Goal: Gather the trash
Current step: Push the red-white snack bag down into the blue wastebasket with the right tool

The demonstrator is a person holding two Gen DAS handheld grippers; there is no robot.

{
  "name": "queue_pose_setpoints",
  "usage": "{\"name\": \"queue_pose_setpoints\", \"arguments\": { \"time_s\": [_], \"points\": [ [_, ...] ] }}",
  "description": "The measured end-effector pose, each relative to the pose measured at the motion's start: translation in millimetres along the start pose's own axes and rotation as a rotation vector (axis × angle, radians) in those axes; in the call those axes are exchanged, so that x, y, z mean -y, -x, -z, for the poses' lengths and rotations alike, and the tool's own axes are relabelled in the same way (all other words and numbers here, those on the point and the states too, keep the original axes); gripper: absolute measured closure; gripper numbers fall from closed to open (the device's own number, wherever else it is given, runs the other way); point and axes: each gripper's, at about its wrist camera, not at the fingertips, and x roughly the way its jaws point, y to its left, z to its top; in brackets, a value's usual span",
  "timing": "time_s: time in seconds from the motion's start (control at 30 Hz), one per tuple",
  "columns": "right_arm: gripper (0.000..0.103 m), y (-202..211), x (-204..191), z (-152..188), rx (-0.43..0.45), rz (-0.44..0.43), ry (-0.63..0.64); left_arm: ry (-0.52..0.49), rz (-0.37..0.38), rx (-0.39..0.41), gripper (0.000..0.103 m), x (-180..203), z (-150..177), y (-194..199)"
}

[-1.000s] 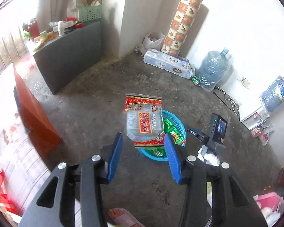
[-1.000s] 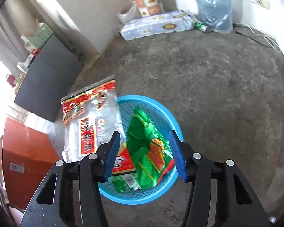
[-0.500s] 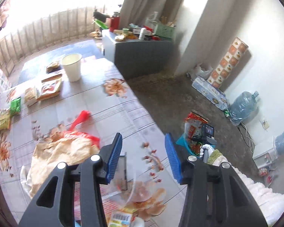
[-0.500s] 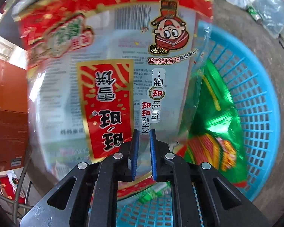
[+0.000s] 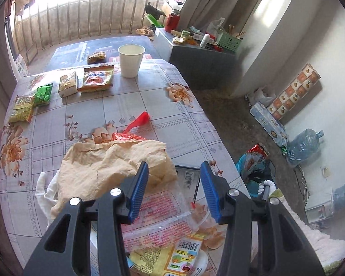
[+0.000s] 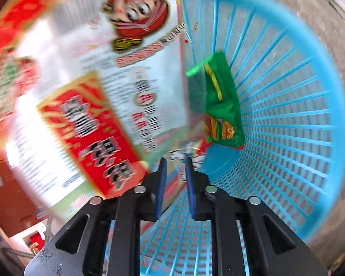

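Right gripper (image 6: pixel 174 169) is down in the blue basket (image 6: pixel 299 124), jaws slightly apart. I can't tell if they're pinching the big red-and-white snack bag (image 6: pixel 87 87), which stands up-left of them, half over the rim. One green wrapper (image 6: pixel 220 105) is already inside. Left gripper (image 5: pixel 174 188) hangs wide open over the table (image 5: pixel 149 105), with one crumpled tan bag (image 5: pixel 108 161) just ahead-left, so that arm's nearer.

Floral-clothed table (image 5: pixel 131 105) bears cup (image 5: pixel 131 60); snack packets (image 5: pixel 96 81); crumpled bag (image 5: pixel 108 168).
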Motion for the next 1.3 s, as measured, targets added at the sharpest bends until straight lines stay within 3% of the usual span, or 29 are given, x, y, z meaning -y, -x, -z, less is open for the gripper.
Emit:
{"name": "queue_pose_setpoints", "arguments": {
  "time_s": [0.17, 0.23, 0.3, 0.4, 0.47, 0.6, 0.8, 0.93, 1.2, 1.3],
  "points": [
    [0.061, 89.7, -9.9, 6.3, 0.196, -0.118, 0.107, -0.009, 0.019, 0.008, 0.055, 0.3, 4.8, 3.0],
    [0.048, 122.0, -21.5, 3.2, 0.276, -0.143, 0.157, -0.003, 0.029, 0.004, 0.055, -0.8, 6.3, 3.0],
    [0.04, 143.6, -36.6, -2.2, 0.337, -0.096, 0.219, 0.004, 0.04, 0.006, 0.055, -2.6, 7.6, 4.7],
    [0.04, 139.2, -68.7, -5.9, 0.318, -0.048, 0.274, 0.006, 0.049, 0.018, 0.055, -4.8, 10.6, 9.8],
    [0.046, 121.7, -79.8, -4.9, 0.277, -0.019, 0.273, 0.009, 0.05, 0.019, 0.054, -8.0, 13.3, 11.9],
    [0.075, 79.5, -81.7, 16.6, 0.194, 0.015, 0.199, 0.028, 0.029, 0.011, 0.054, -19.0, 18.5, 10.5],
    [0.092, 12.7, -61.6, 6.6, 0.104, 0.071, 0.104, 0.066, -0.006, 0.0, 0.054, -37.1, 17.8, 7.2],
    [0.096, -27.9, -47.9, -7.0, 0.059, 0.109, 0.06, 0.094, -0.045, 0.008, 0.054, -52.4, 15.4, 7.8],
    [0.1, -84.5, -28.6, -20.8, -0.103, -0.004, -0.125, 0.151, -0.093, -0.025, 0.054, -74.8, 14.9, -5.9],
    [0.1, -99.9, -20.0, -26.3, -0.187, -0.002, -0.193, 0.155, -0.101, -0.029, 0.054, -78.6, 15.1, -7.5]
  ]
}}
